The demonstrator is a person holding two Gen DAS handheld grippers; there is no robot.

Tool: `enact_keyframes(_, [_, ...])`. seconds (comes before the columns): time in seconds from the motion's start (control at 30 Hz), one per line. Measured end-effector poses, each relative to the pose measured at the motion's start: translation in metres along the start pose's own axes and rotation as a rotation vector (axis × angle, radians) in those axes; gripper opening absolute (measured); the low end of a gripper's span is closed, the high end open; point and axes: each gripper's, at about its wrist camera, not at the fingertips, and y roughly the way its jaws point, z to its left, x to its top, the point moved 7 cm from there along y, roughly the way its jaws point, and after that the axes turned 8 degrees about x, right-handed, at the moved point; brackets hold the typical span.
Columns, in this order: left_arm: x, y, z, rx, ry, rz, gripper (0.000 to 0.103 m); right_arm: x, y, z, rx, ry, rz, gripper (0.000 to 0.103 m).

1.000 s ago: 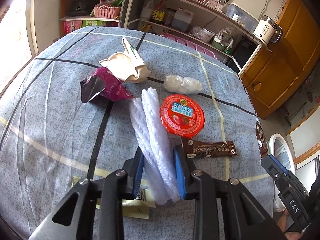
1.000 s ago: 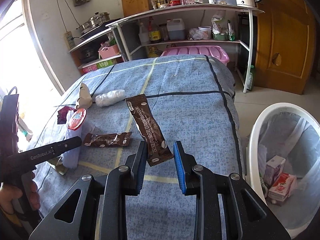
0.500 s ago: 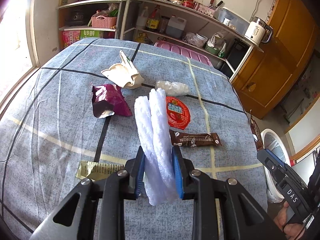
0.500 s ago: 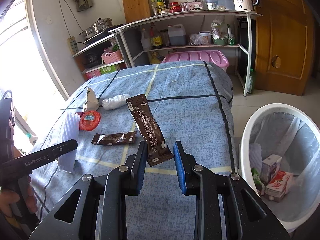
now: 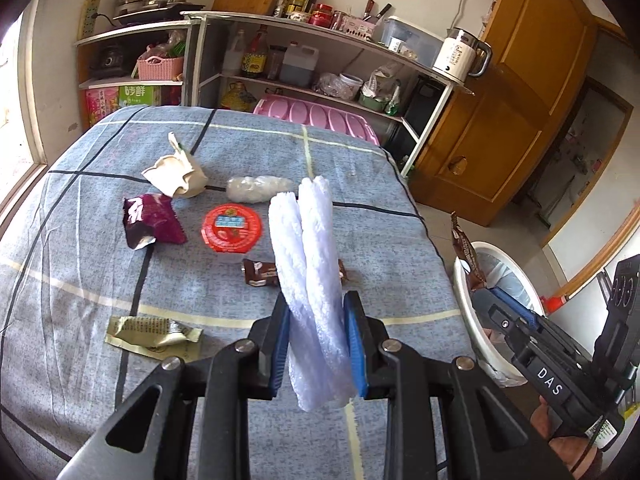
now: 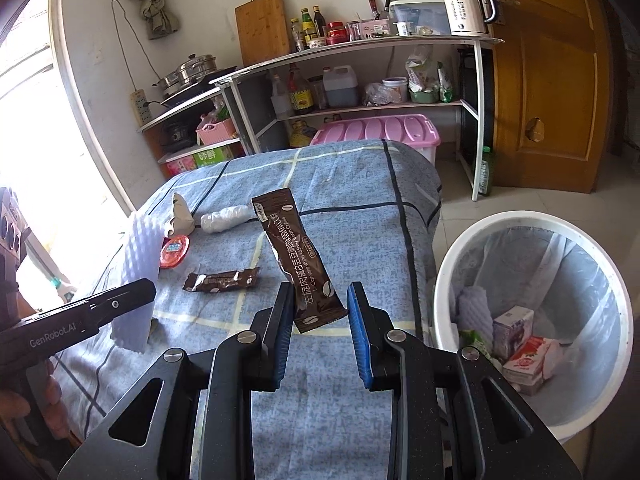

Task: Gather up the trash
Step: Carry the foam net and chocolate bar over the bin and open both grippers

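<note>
Foam sheet (image 5: 308, 264) upright in left claw (image 5: 316, 344), long axis vertical

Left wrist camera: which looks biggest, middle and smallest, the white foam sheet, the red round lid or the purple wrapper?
1. White foam sheet, biggest by far, though it is nearest the camera, held in the left gripper.
2 and 3. Red round lid and purple wrapper look about alike on the table; I won't rank them.

Lifted higher off the blue cloth (image 5: 72, 264): the white foam sheet (image 5: 310, 264) in the left gripper (image 5: 316, 344), uncovering the yellow-green wrapper (image 5: 150, 330). Carried nearer to the white bin (image 6: 532, 240): the brown packet (image 6: 298, 258) in the right gripper (image 6: 320, 330).
</note>
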Motion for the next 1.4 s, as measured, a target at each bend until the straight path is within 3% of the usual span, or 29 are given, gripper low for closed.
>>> enact_keyframes(0.6, [-0.008, 0.017, -0.135, -0.151, 0.192, 0.035, 0.028, -0.005, -0.064, -0.1, -0.153, 0.125, -0.062, 0.028])
enact_keyframes(0.93, [-0.017, 0.036, -0.205, -0.22, 0.276, 0.086, 0.028, -0.013, -0.087, -0.159, -0.248, 0.189, -0.055, 0.028])
enact_keyframes(1.4, [-0.041, 0.06, -0.245, -0.252, 0.323, 0.163, 0.028, -0.035, -0.08, -0.203, -0.325, 0.234, 0.011, 0.028])
